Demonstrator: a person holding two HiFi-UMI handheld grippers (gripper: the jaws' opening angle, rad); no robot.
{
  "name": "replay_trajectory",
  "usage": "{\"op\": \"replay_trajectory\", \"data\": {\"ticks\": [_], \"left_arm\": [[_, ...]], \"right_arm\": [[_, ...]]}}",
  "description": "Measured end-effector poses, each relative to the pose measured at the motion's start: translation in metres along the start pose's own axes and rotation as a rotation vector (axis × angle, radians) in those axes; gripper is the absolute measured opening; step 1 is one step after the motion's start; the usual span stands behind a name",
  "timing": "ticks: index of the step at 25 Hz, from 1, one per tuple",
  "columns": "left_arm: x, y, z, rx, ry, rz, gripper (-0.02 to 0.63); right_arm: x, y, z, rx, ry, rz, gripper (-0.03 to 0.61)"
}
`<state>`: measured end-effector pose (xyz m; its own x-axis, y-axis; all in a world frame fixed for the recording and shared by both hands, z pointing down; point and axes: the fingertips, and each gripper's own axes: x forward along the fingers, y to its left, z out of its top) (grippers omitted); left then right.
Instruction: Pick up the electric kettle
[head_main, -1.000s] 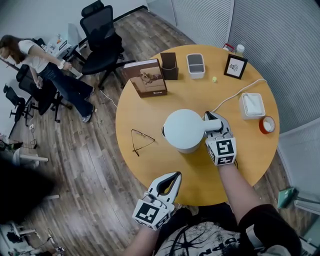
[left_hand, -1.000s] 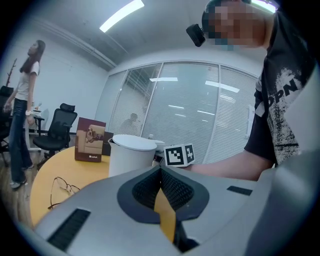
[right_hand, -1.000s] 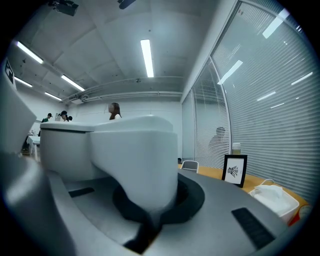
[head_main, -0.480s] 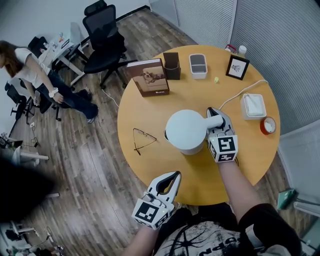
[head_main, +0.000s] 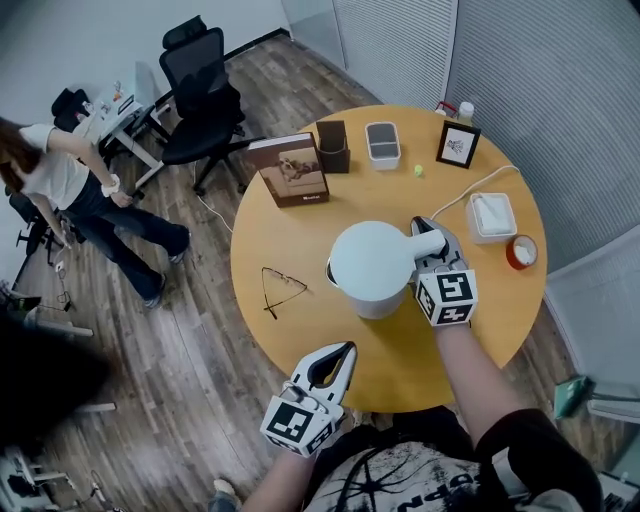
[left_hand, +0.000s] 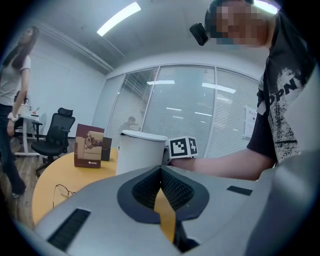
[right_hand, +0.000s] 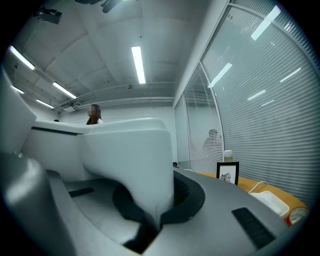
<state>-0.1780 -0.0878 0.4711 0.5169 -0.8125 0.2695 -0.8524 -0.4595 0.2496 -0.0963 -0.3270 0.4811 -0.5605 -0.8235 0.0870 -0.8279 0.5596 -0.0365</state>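
Observation:
The white electric kettle (head_main: 368, 266) stands out over the middle of the round wooden table (head_main: 270, 235). My right gripper (head_main: 428, 238) is shut on its handle at the kettle's right side. In the right gripper view the white handle (right_hand: 131, 155) fills the gap between the jaws of my right gripper (right_hand: 159, 207). My left gripper (head_main: 343, 353) hangs at the table's near edge, shut and holding nothing, well short of the kettle. In the left gripper view the pads of my left gripper (left_hand: 161, 174) meet, and the kettle (left_hand: 141, 151) stands beyond them.
Spectacles (head_main: 281, 288) lie left of the kettle. At the back are a book (head_main: 293, 170), a dark holder (head_main: 333, 146), a grey box (head_main: 383, 140) and a picture frame (head_main: 456, 145). A white box (head_main: 491, 216) with a cable and a red tape roll (head_main: 520, 252) sit right. A person (head_main: 60, 190) and an office chair (head_main: 205, 95) are at left.
The kettle and my right gripper have risen slightly. The person at the left has walked a little nearer. My left gripper has stayed in place.

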Motion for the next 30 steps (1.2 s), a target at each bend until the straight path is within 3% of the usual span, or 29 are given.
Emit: {"op": "replay_trajectory", "data": {"ticks": [8,17,30], "left_arm": [[-0.011,-0.007,0.01,-0.008,-0.033,-0.027,0.001],[-0.014,-0.011,0.023,0.046,-0.048,-0.053,0.0],[0.02,-0.05,0.027,0.095,-0.024,-0.193,0.0]], "right_arm": [[-0.02,-0.001,0.025,-0.001,-0.02,-0.017,0.019],[-0.043,-0.005,0.037,0.01,-0.023,-0.029,0.02],[-0.112,-0.078,0.045,0.002,-0.041,-0.185,0.02]]}}
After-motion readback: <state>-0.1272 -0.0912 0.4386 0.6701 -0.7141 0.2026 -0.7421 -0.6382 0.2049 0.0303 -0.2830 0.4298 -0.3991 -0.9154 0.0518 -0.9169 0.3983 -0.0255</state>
